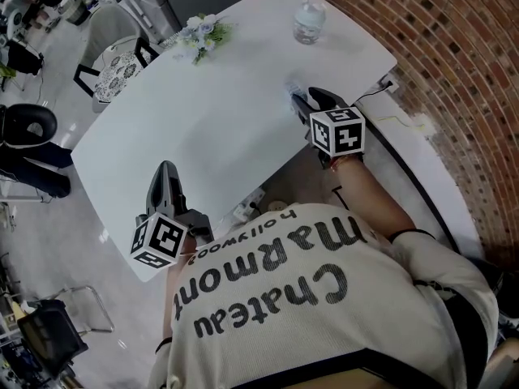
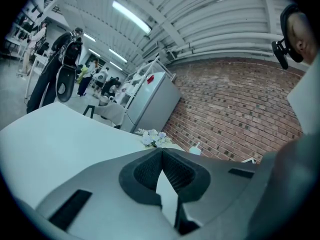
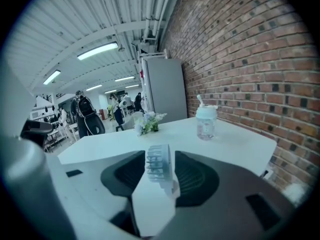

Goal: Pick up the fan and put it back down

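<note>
A small white hand fan [image 1: 290,94] stands on the white table [image 1: 211,136] near its right edge. In the right gripper view the fan [image 3: 158,164] sits upright between the two dark pads, its grille edge-on, with a narrow gap on either side. My right gripper [image 1: 304,98] is open around it [image 3: 159,173]. My left gripper [image 1: 166,171] rests at the table's near left edge, far from the fan. Its jaws meet at the tips with nothing between them [image 2: 161,151].
A clear plastic bottle [image 1: 309,21] stands at the table's far right, and a bunch of pale flowers [image 1: 201,33] lies at the far edge. A brick wall [image 1: 454,63] runs close along the right side. A chair [image 1: 113,59] stands beyond the far left corner.
</note>
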